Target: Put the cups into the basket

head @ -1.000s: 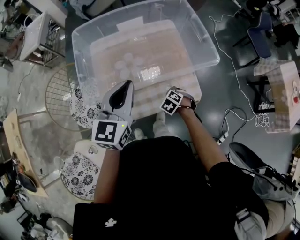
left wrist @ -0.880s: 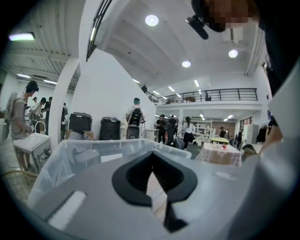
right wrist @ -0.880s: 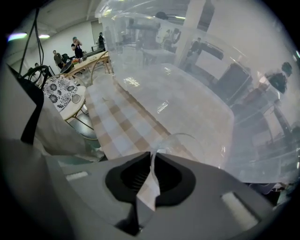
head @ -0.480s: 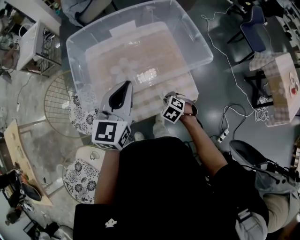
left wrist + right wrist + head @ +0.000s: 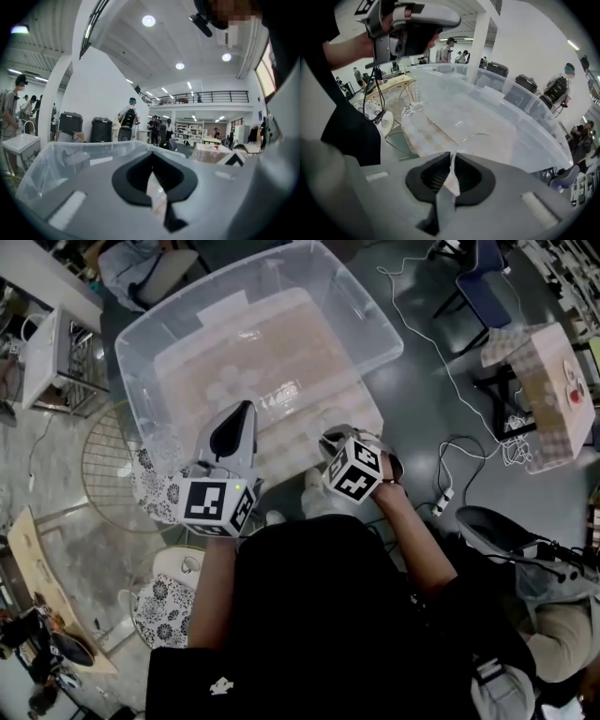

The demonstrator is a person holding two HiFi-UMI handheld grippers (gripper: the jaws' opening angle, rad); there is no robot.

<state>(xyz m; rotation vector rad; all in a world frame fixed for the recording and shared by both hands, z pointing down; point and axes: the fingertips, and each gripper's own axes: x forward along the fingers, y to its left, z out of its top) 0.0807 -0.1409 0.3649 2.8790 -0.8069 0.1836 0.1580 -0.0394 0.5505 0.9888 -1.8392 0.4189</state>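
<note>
Since the earlier frames the right gripper (image 5: 451, 157) has come up toward the head camera, so its marker cube shows larger. The left gripper (image 5: 151, 177) has hardly shifted against the basket.

Right jaws: pinched on the thin wall of a clear cup (image 5: 451, 178), whose rim curves away just beyond the tips. Left jaws: drawn together with only a pale sliver between them; whether that sliver is a cup wall cannot be told. Both grippers hang at the near wall of the basket (image 5: 398, 334), not yet over its floor.

The basket is a large, clear, rounded-corner plastic tub standing on a pale slatted table (image 5: 370, 418). Faint round shapes (image 5: 225, 385) on its floor are probably cups already placed.

Hazards, as judged:
- The cup wall is thin, smooth and flexible. Too hard a pinch may buckle it; too light a pinch may let it slide out.
- The cup may strike the near rim if it is carried in too low.
- A light cup released from height is likely to bounce or tip.
- Clear on clear: the edges are hard to see, so placement may be misjudged.
</note>
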